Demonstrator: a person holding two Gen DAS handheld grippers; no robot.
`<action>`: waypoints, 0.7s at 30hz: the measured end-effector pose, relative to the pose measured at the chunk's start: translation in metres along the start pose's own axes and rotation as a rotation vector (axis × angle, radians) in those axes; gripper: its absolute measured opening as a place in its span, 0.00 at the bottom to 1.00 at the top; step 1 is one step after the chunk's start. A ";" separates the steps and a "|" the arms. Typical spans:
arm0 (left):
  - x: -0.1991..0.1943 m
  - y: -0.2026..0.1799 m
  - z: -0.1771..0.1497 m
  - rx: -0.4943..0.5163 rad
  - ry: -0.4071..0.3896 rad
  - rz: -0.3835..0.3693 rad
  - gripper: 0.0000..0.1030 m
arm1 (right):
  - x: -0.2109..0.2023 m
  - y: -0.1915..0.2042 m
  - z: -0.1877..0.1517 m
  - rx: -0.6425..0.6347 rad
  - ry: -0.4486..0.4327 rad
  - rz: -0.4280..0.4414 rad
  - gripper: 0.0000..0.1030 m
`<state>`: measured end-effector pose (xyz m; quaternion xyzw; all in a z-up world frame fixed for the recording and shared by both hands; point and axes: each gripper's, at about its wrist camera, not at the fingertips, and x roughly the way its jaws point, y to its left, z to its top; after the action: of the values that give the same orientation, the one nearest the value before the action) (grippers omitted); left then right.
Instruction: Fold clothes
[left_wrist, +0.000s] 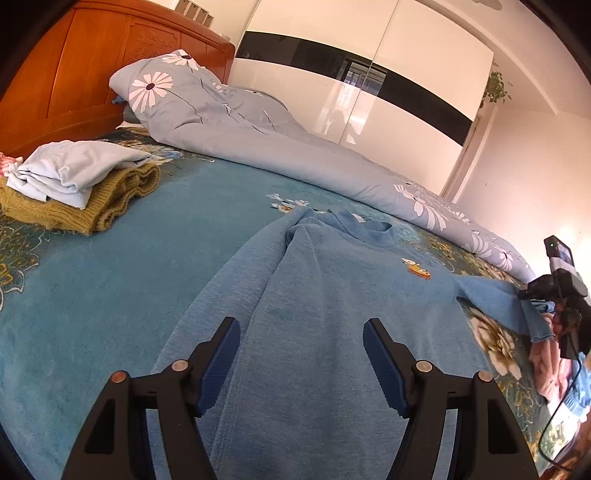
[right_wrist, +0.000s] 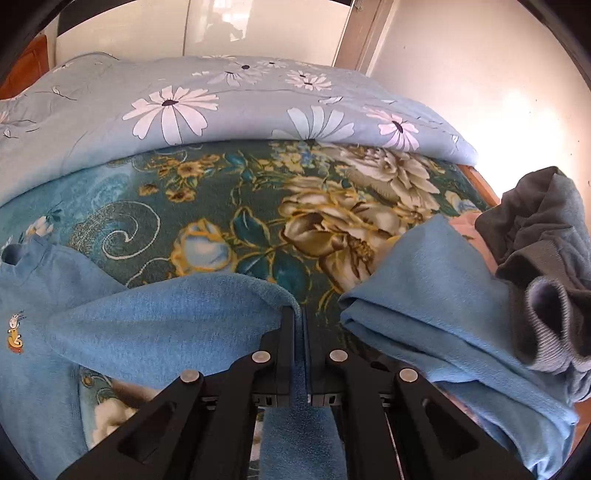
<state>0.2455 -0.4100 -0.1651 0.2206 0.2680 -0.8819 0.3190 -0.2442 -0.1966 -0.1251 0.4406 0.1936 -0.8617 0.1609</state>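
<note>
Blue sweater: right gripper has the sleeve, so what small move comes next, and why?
Probably carry the sleeve across onto the blue sweater body. The right gripper is shut on it, the other sleeve already lies folded over, and the left gripper hangs open.

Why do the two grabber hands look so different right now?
The left gripper has its fingers spread wide; the right gripper is pressed shut. The left gripper holds nothing and hovers above the blue sweater; the right gripper pinches that sweater's sleeve. Both have black frames and blue pads.
</note>
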 end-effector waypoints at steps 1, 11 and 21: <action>-0.005 0.002 0.002 -0.001 -0.006 -0.006 0.71 | 0.000 -0.001 -0.003 0.010 0.000 0.012 0.04; -0.025 0.076 0.009 -0.093 0.098 0.091 0.72 | -0.098 -0.008 -0.030 0.135 -0.210 0.215 0.52; 0.002 0.074 -0.018 -0.060 0.265 0.156 0.68 | -0.143 0.061 -0.107 -0.048 -0.207 0.390 0.56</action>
<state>0.2981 -0.4482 -0.2039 0.3458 0.3159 -0.8092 0.3548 -0.0624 -0.1834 -0.0773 0.3749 0.1076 -0.8500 0.3542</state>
